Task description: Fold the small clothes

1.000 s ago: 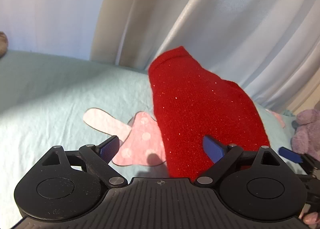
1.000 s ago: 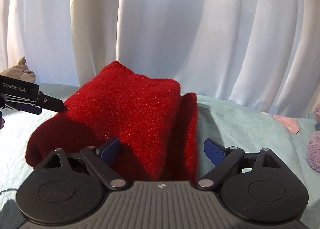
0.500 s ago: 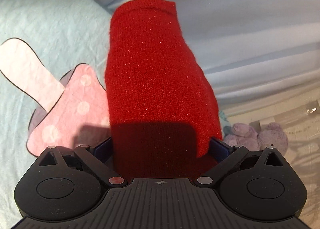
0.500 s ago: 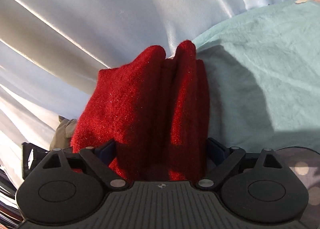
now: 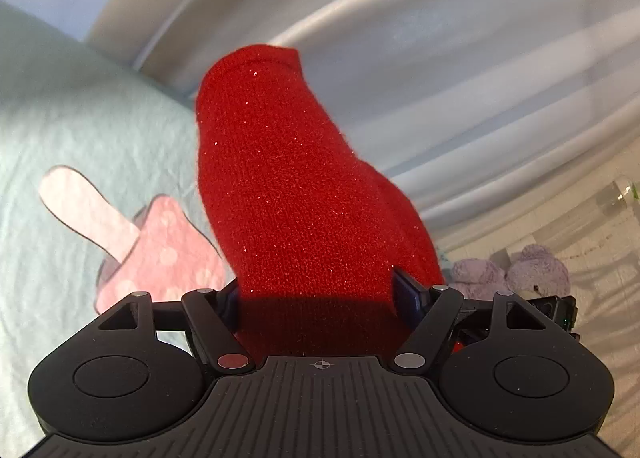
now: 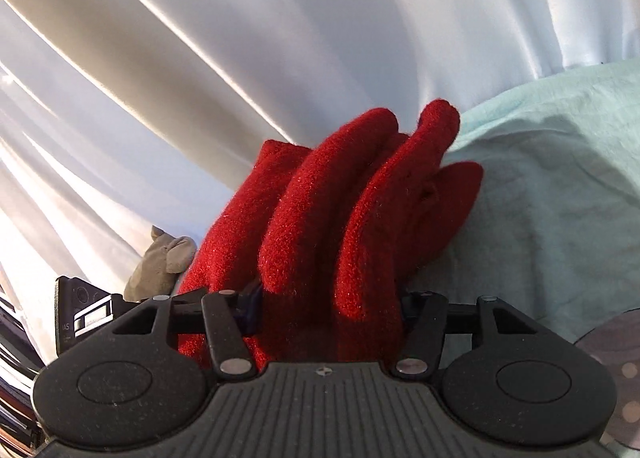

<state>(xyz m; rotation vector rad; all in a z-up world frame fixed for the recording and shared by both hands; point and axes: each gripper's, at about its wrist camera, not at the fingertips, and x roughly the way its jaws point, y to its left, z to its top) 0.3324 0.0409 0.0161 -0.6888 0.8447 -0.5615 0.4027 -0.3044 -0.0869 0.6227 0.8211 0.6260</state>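
Observation:
A folded red knit garment [image 5: 296, 202] fills the middle of the left wrist view and lies bunched in thick folds in the right wrist view [image 6: 344, 210]. My left gripper [image 5: 318, 294] is shut on one end of it, the blue fingers pressed against the cloth on both sides. My right gripper [image 6: 328, 306] is shut on the other end, its fingers mostly buried in the folds. The garment is held over the pale green sheet [image 5: 80, 130], close to the white curtain [image 6: 240, 38].
A pink mushroom print [image 5: 160, 254] is on the sheet at the left. A purple plush toy [image 5: 516, 274] lies at the right in the left wrist view. A grey plush [image 6: 160, 262] sits by the curtain. The left gripper's body [image 6: 80, 314] shows at lower left.
Both grippers went from open beside the red garment to shut on it. They tilted and lifted it, and the cloth now bunches into thick folds between the right fingers.

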